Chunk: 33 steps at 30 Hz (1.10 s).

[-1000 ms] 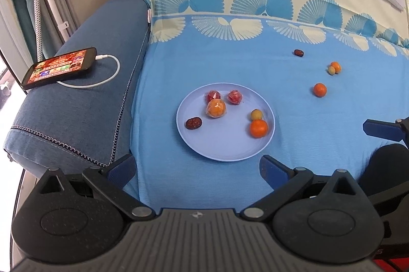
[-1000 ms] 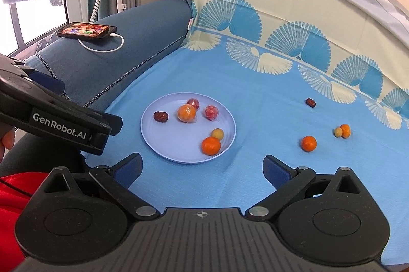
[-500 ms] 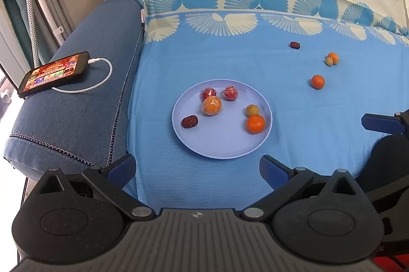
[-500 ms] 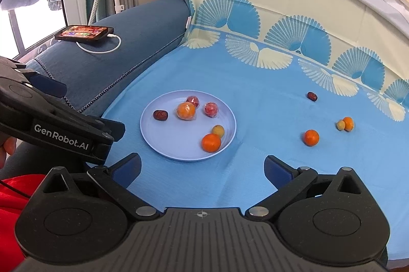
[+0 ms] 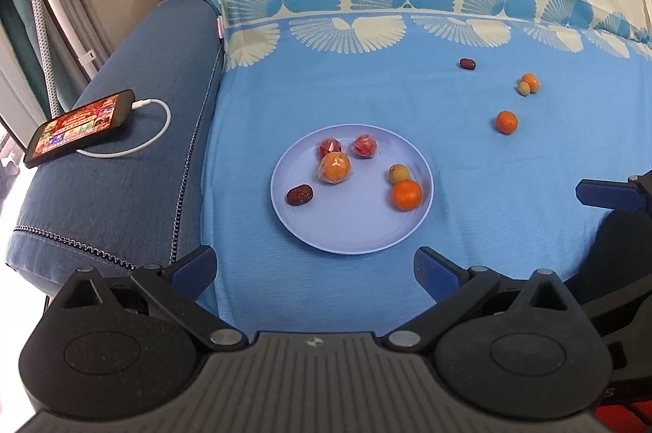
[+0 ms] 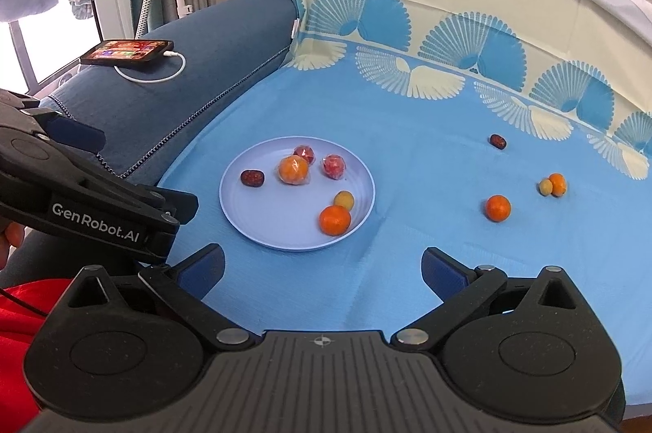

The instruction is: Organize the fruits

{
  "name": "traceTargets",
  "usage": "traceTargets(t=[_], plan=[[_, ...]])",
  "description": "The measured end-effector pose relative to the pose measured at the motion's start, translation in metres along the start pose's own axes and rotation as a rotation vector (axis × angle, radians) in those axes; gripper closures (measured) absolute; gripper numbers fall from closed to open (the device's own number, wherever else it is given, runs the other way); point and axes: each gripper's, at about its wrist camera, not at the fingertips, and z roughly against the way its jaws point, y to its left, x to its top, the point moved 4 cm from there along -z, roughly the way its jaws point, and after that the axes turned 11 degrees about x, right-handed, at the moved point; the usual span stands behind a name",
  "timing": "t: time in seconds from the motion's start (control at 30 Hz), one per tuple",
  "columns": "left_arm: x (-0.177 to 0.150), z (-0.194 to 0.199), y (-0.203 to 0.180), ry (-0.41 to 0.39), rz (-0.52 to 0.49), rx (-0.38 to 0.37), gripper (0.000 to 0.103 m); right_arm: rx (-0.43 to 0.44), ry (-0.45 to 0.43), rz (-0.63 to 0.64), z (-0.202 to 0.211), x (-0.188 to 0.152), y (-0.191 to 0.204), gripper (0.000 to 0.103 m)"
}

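round pale-blue plate [image 5: 350, 229] on blue sheet, holding six fruits; dark oblong date [image 5: 299, 194] at its left edge, long axis left-right. loose round orange [image 5: 507, 121] far right, apart from plate. left gripper [image 5: 313, 270] and right gripper [image 6: 322, 270] both wide open, empty, near the plate.

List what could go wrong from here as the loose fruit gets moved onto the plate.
1. The loose round orange sits on soft blue cloth; a nudge from the open right gripper may roll it away.
2. The small yellow-green fruit touches a smaller orange; grasping one could knock the other.
3. The round pale-blue plate may tilt on the cloth.
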Motion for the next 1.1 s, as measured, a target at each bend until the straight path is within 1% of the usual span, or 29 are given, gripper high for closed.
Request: traceTargets(t=[0.33,0.47,0.6,0.7,0.8,0.87,0.97,1.1], plan=[[0.008,-0.008,-0.014,0.023,-0.043,0.009,0.0,0.01,0.015,-0.059,-0.008,-0.005,-0.017,0.001],[0.016,-0.014,-0.027,0.035,-0.07,0.004,0.0,0.004,0.018,-0.106,-0.011,-0.009,-0.031,0.001],[0.028,-0.022,-0.045,0.05,-0.091,-0.01,0.0,-0.024,0.013,-0.163,-0.011,-0.013,-0.054,0.001],[0.041,-0.032,-0.061,0.071,-0.092,-0.035,0.0,-0.069,0.006,-0.202,-0.009,-0.017,-0.081,0.001],[0.057,-0.041,-0.085,0.08,-0.109,-0.063,0.0,-0.128,-0.004,-0.269,-0.005,-0.022,-0.114,0.001],[0.07,-0.047,-0.104,0.072,-0.129,-0.075,0.0,-0.168,-0.023,-0.318,-0.001,-0.023,-0.139,0.001],[0.095,-0.058,-0.138,0.043,-0.162,-0.097,0.0,-0.252,-0.064,-0.372,0.005,-0.023,-0.183,0.001],[0.124,-0.082,-0.187,0.021,-0.194,-0.137,0.0,-0.346,-0.121,-0.406,0.004,-0.016,-0.245,0.001]])
